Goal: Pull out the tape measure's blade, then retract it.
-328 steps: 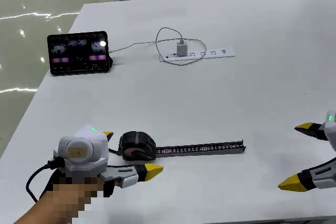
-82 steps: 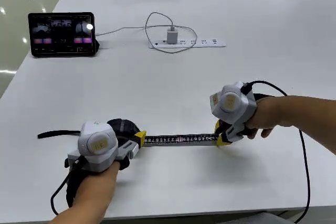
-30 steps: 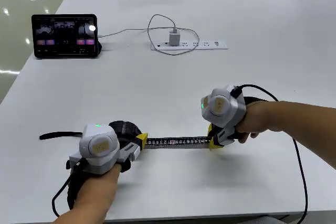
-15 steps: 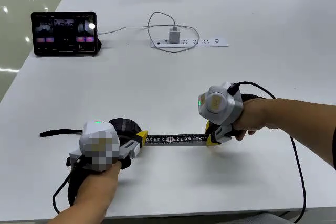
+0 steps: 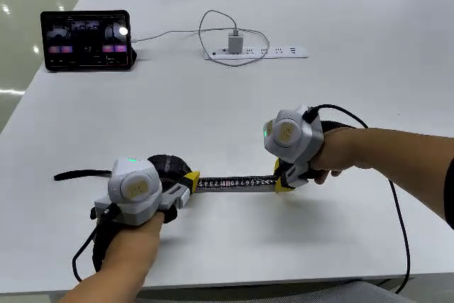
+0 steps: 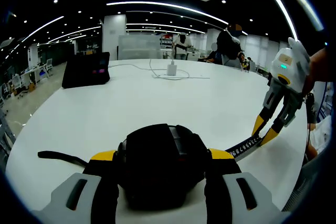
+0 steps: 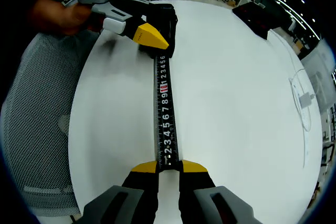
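Position of parts: the tape measure case (image 5: pixel 164 168) sits on the counter (image 5: pixel 340 62) near its front edge, clamped from both sides between the jaws of the left claw (image 5: pixel 186 184). The blade (image 5: pixel 235 184) leaves the case mouth and ends at the right claw (image 5: pixel 281 184), which is clenched on the blade tip.

Governing relation: the blade's long axis runs left to right, roughly parallel to the counter's near edge. The case lies straight ahead of the right claw along that axis. Retraction therefore calls for the right claw to travel in line toward the left one (a sideways drift would likely twist the blade). The left claw is the one at the case, and it only needs to hold.

View comparison: the right gripper view shows the blade (image 7: pixel 164 103) centred between that claw's yellow tips (image 7: pixel 169 167), printed scale facing up. The left gripper view shows the case (image 6: pixel 163 166) wedged between its own jaws, with the blade (image 6: pixel 244 148) departing off to the right. The head view adds a tablet (image 5: pixel 86 39) and a power strip (image 5: pixel 259 52), both well apart from the work.
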